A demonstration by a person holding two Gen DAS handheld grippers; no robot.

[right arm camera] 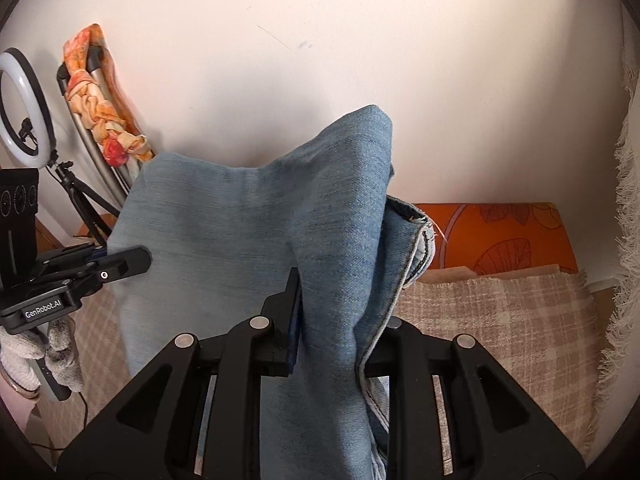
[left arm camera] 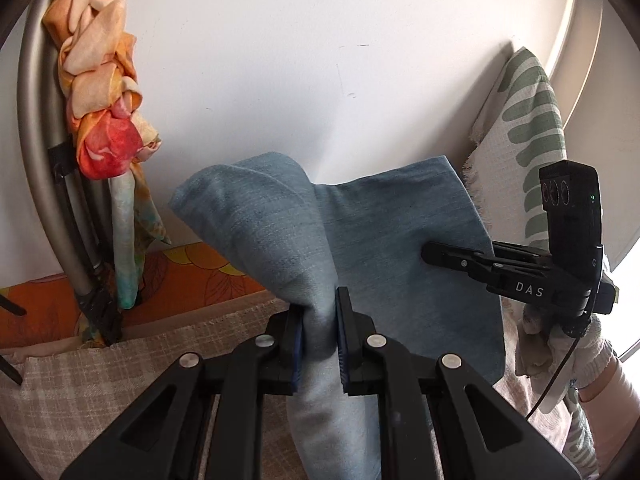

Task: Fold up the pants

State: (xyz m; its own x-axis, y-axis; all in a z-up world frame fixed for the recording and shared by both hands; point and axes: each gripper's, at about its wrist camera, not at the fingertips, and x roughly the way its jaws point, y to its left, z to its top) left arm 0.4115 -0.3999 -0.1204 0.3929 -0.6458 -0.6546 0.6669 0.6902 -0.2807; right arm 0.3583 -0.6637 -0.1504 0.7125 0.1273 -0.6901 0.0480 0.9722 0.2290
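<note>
Light-blue denim pants (left arm camera: 400, 240) hang lifted between two handheld grippers above a beige plaid bedcover (right arm camera: 500, 320), near a white wall. The left gripper (left arm camera: 320, 340) pinches a bunched fold of the denim between its blue pads, its body marked "GenRobot.AI" in the right wrist view. The right gripper (right arm camera: 332, 320), lettered "DAS" on its side, clamps a thicker fold near a stitched hem; its far finger is hidden by cloth, so the grip seems firm. A gloved hand (left arm camera: 560, 344) holds it. An orange leaf-print cushion (right arm camera: 500, 232) lies behind.
</note>
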